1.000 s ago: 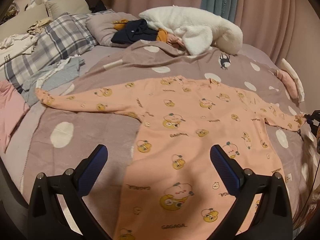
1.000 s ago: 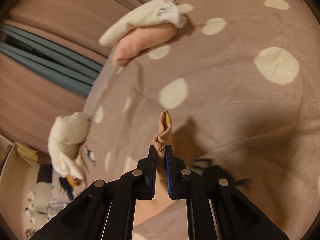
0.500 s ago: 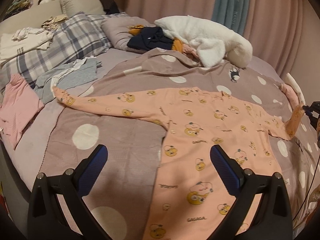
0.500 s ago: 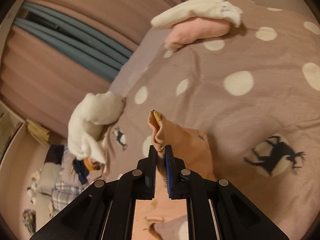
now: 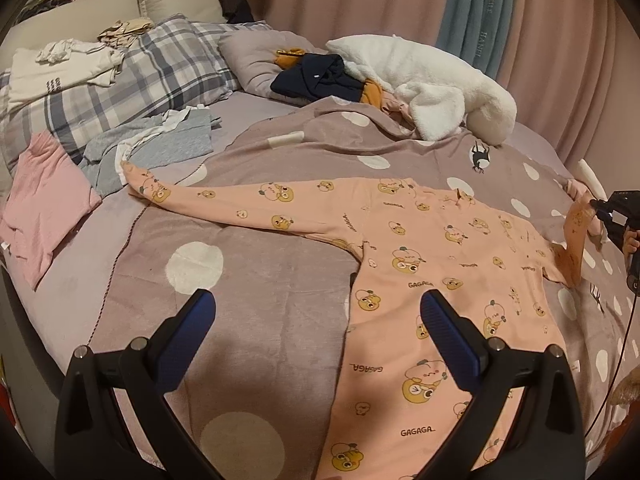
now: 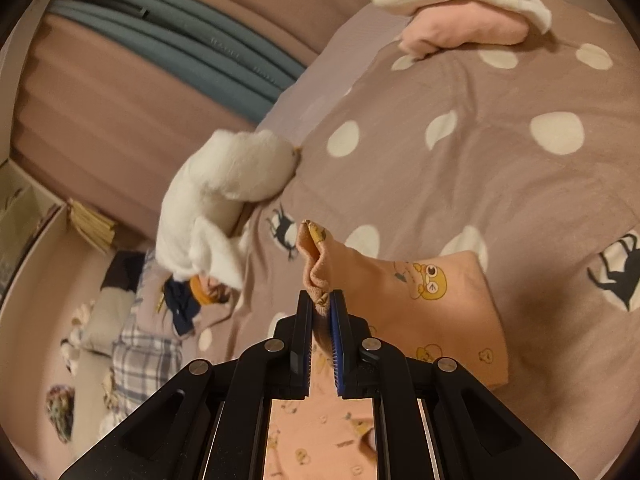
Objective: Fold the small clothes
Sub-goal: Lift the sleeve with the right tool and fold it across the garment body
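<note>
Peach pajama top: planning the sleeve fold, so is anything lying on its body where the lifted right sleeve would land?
Nothing visible does. The peach pajama top lies flat on the dotted blanket, its body bare. The right gripper pinches the sleeve cuff; the left gripper hovers open.

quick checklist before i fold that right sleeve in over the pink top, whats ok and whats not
1. Right gripper shut on the sleeve cuff: ok.
2. Sleeve lifted off the blanket: ok.
3. Pink top lying flat, body spread: ok.
4. Left gripper open, holding nothing: ok.
5. Other sleeve stretched out flat: ok.
6. Grip depth on the cuff enough to survive the swing: cannot tell.
</note>
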Demonstrator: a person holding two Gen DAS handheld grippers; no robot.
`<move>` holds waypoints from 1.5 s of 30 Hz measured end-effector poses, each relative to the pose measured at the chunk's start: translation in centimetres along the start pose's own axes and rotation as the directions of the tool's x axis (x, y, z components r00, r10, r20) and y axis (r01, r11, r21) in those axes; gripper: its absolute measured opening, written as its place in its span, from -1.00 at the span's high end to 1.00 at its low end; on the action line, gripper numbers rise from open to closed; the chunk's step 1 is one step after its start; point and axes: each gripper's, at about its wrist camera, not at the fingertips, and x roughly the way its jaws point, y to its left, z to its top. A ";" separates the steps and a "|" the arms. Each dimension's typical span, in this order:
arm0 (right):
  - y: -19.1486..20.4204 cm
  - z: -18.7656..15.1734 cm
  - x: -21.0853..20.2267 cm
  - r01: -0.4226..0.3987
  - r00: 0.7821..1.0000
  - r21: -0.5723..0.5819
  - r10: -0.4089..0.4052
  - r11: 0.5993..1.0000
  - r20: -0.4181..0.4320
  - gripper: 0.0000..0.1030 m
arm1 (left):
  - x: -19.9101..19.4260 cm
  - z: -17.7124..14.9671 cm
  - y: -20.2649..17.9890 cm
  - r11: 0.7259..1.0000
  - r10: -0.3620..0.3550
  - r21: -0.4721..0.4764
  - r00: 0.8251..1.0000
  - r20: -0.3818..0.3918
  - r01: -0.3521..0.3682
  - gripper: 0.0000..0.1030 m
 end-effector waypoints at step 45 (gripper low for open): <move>14.5 -14.5 14.7 -0.146 0.939 -0.203 0.071 0.968 -0.336 0.79 | 0.2 -0.4 4.2 0.999 0.042 -0.029 0.999 -0.013 -0.042 -0.98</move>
